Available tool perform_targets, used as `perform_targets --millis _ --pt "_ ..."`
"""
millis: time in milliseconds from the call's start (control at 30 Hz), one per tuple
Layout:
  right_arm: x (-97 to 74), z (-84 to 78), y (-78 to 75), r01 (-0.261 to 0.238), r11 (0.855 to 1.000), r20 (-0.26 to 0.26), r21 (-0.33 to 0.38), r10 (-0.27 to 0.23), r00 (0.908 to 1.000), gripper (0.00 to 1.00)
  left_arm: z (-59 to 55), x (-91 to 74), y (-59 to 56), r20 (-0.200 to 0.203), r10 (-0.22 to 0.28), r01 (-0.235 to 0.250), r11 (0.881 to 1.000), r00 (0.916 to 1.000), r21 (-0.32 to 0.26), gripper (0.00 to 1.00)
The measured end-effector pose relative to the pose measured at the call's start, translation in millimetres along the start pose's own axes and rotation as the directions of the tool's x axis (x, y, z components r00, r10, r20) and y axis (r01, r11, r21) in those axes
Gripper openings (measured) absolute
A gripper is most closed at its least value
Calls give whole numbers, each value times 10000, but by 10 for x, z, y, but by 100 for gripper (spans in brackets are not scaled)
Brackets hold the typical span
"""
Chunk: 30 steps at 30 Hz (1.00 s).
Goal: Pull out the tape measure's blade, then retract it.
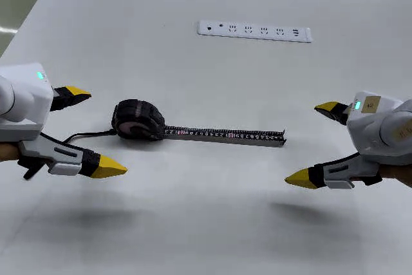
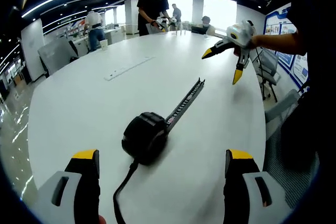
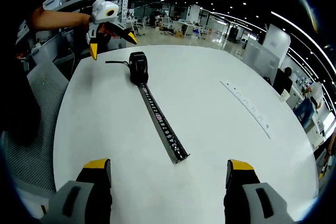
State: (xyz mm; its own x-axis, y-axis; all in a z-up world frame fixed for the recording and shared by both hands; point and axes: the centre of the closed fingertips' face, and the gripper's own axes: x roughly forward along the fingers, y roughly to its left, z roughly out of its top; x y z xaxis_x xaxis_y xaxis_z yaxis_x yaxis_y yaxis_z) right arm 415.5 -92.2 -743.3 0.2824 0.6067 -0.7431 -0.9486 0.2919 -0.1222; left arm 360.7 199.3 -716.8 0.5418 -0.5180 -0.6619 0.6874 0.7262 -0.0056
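Note:
A black tape measure (image 1: pixel 137 120) lies on the white table (image 1: pixel 212 217), its dark blade (image 1: pixel 225 135) drawn out to the right and lying flat, with a black wrist cord trailing left. My left gripper (image 1: pixel 100 132) hovers open just left of the case, nothing between its yellow-tipped fingers. Off to the right, my right gripper (image 1: pixel 318 143) stands open, a little beyond the blade's end hook (image 1: pixel 282 137). The left gripper view looks along the case (image 2: pixel 145 136) and blade (image 2: pixel 185 102) toward the right gripper (image 2: pixel 224 64). The right gripper view has the blade's end (image 3: pixel 179 156) near and the case (image 3: pixel 138 66) far.
A white power strip (image 1: pixel 255 31) lies flat on the table beyond the tape measure. The table's left edge runs past the upper left corner. People stand and sit at the far side of the room in the left gripper view.

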Motion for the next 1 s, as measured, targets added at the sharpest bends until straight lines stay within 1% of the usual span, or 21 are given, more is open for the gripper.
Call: perform_targets --millis 167,267,300,367,400,433,500,533,633,733,900,1000 --pt "-21 -13 53 151 9992 102 382 -155 9998 93 7 -9 -40 211 186 -180 9995 9996 -274 99" --pt "-35 -20 79 245 9968 213 767 -262 9994 93 17 -19 -54 411 329 -306 9980 9986 -545 99" --pt "-39 -25 80 360 9954 194 890 -379 9991 94 12 -24 -61 444 385 -358 9976 9983 -592 99" --pt "-43 -18 98 385 9948 269 946 -412 9988 95 7 -27 -69 476 452 -419 9968 9978 -678 99" --pt "-43 -11 112 378 9934 313 1079 -414 9987 95 11 -33 -59 543 584 -541 9954 9968 -790 99" --pt "-46 -2 102 496 9924 369 1127 -541 9979 96 19 -46 -64 648 678 -618 9939 9956 -912 99" --pt "-47 1 113 500 9909 384 1249 -552 9977 97 40 -59 -61 818 833 -742 9913 9932 -1087 99" --pt "-48 12 109 604 9894 425 1324 -665 9969 97 44 -66 -66 890 919 -816 9902 9918 -1129 99" --pt "-42 30 132 659 9862 492 1520 -742 9960 99 36 -79 -95 985 1158 -1026 9862 9884 -1303 99" --pt "-26 28 192 578 9844 503 1659 -670 9965 99 27 -82 -141 1074 1280 -1115 9828 9859 -1470 99" --pt "-18 11 238 666 9779 639 1980 -807 9947 99 -13 -89 -207 1110 1459 -1265 9781 9830 -1655 99" --pt "-24 14 269 693 9745 720 2135 -865 9936 99 -20 -92 -228 1148 1540 -1330 9760 9814 -1725 99"
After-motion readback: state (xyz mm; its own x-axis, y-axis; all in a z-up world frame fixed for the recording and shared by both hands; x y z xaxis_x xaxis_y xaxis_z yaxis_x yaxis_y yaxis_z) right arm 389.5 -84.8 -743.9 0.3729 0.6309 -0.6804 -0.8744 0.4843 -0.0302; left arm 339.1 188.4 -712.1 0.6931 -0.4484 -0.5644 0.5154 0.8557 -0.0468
